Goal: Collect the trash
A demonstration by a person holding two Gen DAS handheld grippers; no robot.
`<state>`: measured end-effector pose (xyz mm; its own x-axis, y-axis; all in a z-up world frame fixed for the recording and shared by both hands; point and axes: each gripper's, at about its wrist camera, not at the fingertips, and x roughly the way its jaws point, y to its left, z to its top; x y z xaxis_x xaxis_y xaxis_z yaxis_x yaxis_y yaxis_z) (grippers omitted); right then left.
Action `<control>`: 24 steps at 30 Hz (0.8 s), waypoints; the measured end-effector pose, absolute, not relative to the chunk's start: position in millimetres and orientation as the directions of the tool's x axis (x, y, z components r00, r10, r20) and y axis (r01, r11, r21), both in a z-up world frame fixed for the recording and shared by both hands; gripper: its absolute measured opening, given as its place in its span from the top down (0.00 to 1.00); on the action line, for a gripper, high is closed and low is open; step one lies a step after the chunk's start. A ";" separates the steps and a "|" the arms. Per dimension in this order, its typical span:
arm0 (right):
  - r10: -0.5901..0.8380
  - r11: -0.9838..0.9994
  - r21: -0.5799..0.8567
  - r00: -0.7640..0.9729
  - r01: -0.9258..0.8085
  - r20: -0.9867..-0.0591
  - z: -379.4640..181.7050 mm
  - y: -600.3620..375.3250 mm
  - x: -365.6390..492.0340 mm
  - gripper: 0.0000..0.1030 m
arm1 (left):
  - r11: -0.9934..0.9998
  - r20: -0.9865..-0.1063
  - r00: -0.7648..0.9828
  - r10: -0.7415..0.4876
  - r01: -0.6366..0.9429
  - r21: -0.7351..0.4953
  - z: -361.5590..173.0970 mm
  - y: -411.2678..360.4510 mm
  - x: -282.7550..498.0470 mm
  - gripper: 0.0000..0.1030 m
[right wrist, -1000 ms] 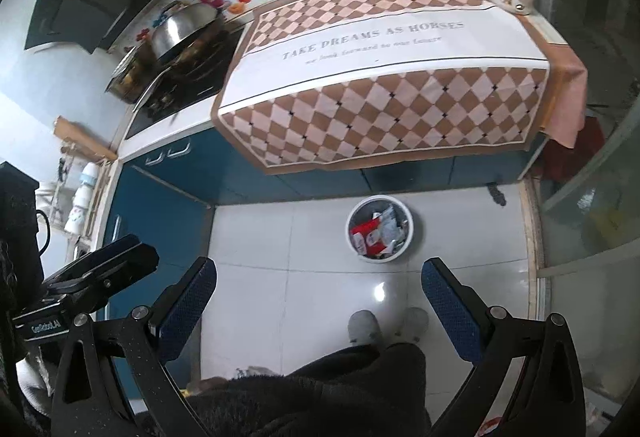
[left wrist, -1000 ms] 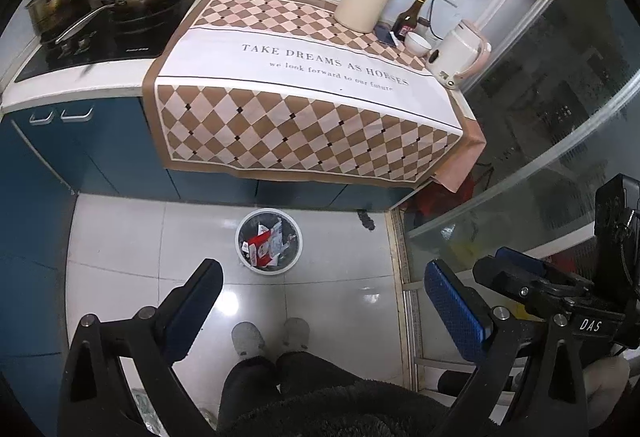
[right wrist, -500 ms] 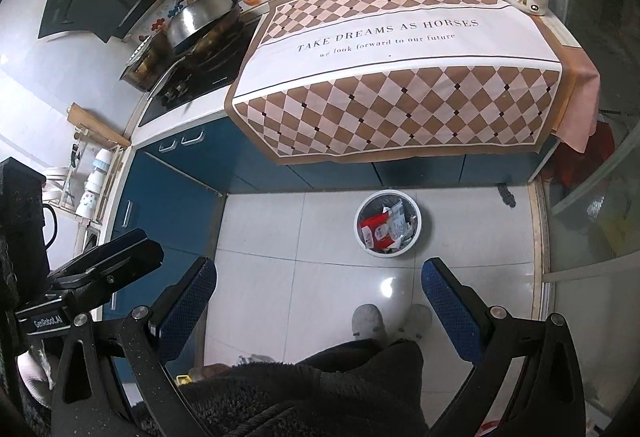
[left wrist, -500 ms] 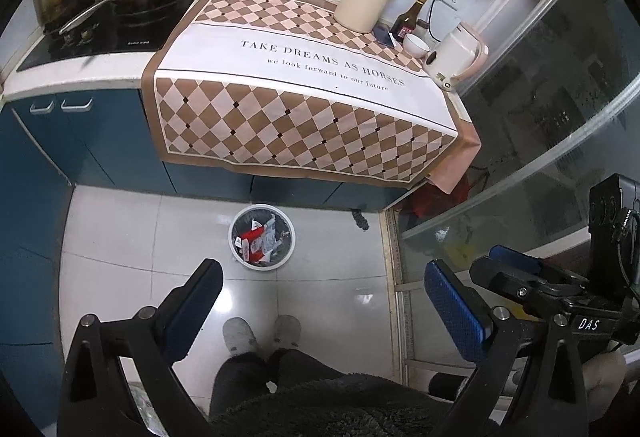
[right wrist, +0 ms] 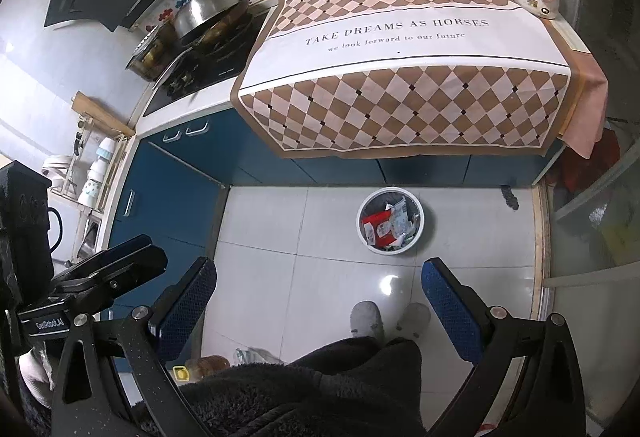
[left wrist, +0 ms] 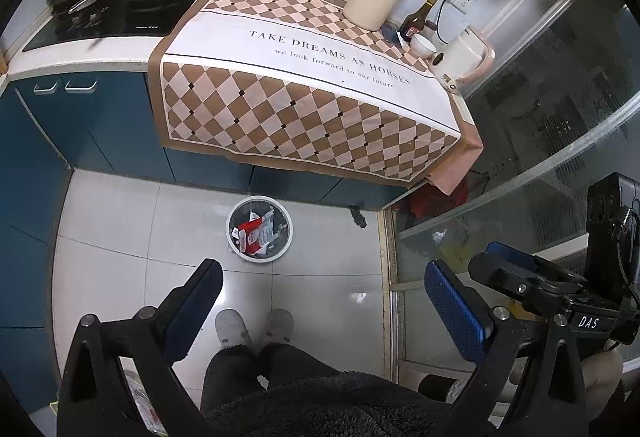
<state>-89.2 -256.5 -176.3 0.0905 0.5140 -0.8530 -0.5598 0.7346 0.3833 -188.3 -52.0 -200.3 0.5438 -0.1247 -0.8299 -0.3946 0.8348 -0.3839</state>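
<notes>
Left gripper is hanging high over the floor, jaws spread wide, gripping nothing. Right gripper likewise, jaws wide apart and bare. White round trash bin is standing on the tiled floor just in front of the blue cabinets, below the checkered cloth; red and white wrappers are lying inside it. Person's grey slippers are standing near the bin.

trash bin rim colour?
White rim on the trash bin, dark liner inside; clearest in the right wrist view.
</notes>
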 end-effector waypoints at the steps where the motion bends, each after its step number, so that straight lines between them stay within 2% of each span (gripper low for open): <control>1: 0.514 0.733 0.383 0.088 -0.562 -0.853 -176.8 -256.3 -88.7 0.00 | 0.834 -0.830 0.543 -0.125 -0.396 -0.384 -200.9 -51.7 -188.1 0.00; 24: 0.524 0.725 0.399 0.073 -0.561 -0.849 -183.2 -252.2 -84.5 0.00 | 0.835 -0.830 0.544 -0.123 -0.395 -0.383 -200.2 -50.2 -186.8 0.00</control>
<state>-84.5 -252.2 -183.2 0.0730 0.5239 -0.8486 -0.5608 0.7252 0.3994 -186.8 -50.2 -200.2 0.5443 -0.1228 -0.8298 -0.3947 0.8353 -0.3826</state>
